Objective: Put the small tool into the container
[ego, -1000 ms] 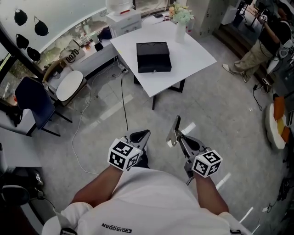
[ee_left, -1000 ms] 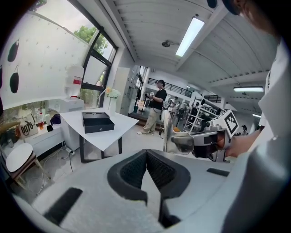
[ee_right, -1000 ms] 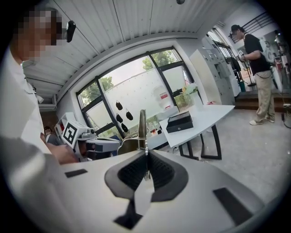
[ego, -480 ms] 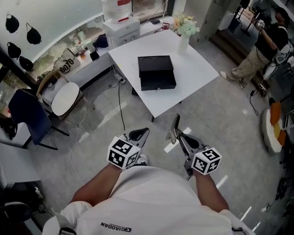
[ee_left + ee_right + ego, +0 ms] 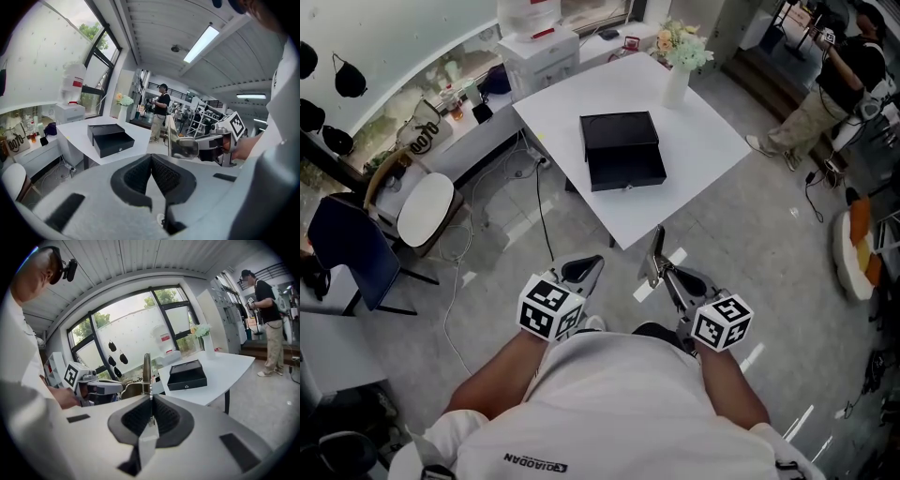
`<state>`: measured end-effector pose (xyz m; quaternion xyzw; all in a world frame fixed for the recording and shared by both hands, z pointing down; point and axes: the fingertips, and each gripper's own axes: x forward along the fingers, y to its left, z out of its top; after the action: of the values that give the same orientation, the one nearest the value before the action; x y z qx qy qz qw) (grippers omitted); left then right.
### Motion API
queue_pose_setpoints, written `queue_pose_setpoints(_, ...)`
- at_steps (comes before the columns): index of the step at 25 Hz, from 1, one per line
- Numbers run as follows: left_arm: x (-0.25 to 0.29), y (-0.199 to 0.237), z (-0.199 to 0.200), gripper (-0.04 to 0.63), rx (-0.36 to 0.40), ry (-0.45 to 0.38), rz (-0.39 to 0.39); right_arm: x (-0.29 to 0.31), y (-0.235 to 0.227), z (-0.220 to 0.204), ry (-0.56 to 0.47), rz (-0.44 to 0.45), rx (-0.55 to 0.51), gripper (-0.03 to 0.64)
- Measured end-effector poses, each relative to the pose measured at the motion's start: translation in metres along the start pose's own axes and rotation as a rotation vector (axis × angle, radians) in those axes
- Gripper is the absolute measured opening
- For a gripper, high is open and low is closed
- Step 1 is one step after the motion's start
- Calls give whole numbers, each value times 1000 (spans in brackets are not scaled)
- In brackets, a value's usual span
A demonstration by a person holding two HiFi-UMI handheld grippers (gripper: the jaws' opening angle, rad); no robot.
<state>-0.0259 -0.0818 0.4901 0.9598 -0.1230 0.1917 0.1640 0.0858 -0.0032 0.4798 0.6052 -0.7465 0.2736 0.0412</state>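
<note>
My right gripper has its jaws pinched tight on the small tool – a thin strip of metal that stands out past the tips along the line of the jaws; in the head view the same tool points forward and a little left from the right gripper. My left gripper has its jaws closed together with nothing between them; it hangs just beside the right one, at my waist, and I judge it has no part in this step.

The container is a black box on the white worktop; it lies ahead of me, up and slightly left of the tool's tip, and well apart from it. Its near half stands out toward me like a drawer pulled open, though I cannot see inside from here. A vase of flowers stands at the far corner, clear of the box.

The move turns on this – the tool's long axis already aims roughly at the box, and the right hand carries it; so I would step in, bring the right gripper over the open near half, tip the strip downward and only then part the jaws.
</note>
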Motion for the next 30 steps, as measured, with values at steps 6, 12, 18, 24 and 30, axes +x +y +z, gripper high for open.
queue_pose_setpoints(6, 11, 13, -4, 9, -23, 28, -2, 17, -13, 7, 12, 0, 14, 12)
queue_pose_setpoints(12, 35, 27, 9, 9, -27, 30, 20, 37, -38, 23, 17, 30, 10, 12)
queue_pose_setpoints(18, 63, 48, 36, 9, -49, 19, 67, 66, -67, 55, 24, 92, -10, 12)
queue_pose_setpoints(24, 95, 80, 63, 9, -112, -14, 153, 97, -104, 82, 60, 169, -48, 12)
queue_pose_setpoints(30, 118, 96, 81, 9, -129, -28, 238, 123, -134, 101, 95, 245, -75, 12)
